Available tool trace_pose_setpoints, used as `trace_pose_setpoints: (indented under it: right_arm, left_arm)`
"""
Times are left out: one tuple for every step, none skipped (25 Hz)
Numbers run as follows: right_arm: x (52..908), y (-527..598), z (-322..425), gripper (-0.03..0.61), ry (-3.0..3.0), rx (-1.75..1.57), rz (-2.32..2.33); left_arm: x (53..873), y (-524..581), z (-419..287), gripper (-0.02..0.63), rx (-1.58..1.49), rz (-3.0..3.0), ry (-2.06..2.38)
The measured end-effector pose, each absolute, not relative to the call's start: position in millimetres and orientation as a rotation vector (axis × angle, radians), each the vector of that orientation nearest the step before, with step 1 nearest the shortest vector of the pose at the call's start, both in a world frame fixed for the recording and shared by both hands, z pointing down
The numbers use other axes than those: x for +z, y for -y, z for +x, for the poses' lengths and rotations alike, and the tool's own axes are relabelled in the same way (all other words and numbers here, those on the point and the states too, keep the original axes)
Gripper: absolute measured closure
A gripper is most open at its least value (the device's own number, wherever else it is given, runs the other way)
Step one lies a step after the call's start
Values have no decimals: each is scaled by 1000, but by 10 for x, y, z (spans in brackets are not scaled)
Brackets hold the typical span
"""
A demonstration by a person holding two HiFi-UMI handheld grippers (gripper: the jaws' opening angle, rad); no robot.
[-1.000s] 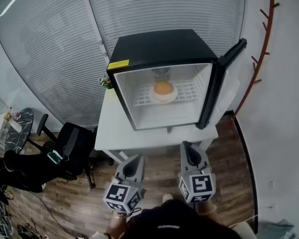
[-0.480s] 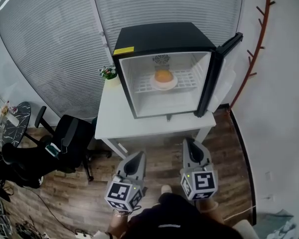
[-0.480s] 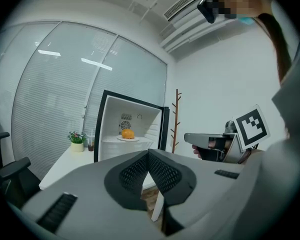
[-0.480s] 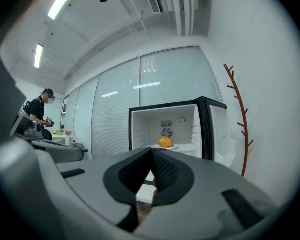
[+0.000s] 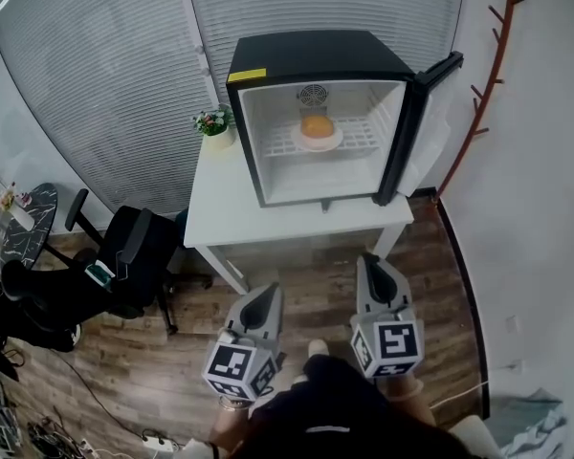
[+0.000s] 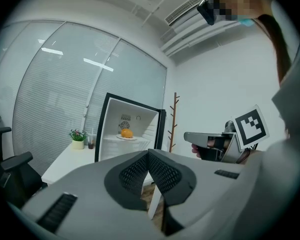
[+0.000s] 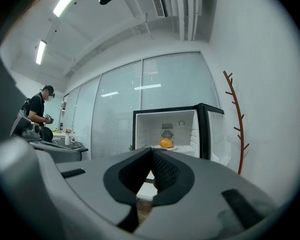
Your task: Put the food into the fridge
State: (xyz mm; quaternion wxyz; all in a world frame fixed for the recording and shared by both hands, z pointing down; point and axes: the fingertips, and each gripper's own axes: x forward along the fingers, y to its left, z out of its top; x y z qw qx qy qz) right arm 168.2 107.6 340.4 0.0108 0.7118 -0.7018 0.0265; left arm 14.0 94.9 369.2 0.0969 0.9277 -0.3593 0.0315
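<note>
— Blinds behind, white table (image 5: 220, 208) ahead: where is the food (image 5: 316, 125) sitting?
— It's resting on its plate (image 5: 319, 145) on the fridge's (image 5: 316, 60) wire shelf, with the door (image 5: 408, 132) hanging open for access.
— Your claws?
— I'm holding the left gripper (image 5: 268, 293) and right gripper (image 5: 368, 259) low, well apart from the table, both pinched together on nothing. I judge the food is stowed.

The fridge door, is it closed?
No, the fridge door stands swung open, and the orange food on its plate shows inside.

Fridge shell (image 5: 316, 51): black, smooth, slightly glossy.
Fridge liner (image 5: 301, 175): white plastic, smooth.
Table (image 5: 268, 223): white, matt.
Floor (image 5: 172, 371): wood planks, satin sheen.
</note>
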Motion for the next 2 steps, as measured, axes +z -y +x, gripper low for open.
trace_pose_setpoints:
  right_arm:
    - [3399, -1092, 1668, 584, 2189, 77, 2226]
    - [3393, -1109, 1654, 584, 2188, 72, 2231]
  left_arm:
    - [3694, -970, 121, 618, 93, 2741, 1061]
    - [3696, -991, 102, 618, 94, 2736, 1058]
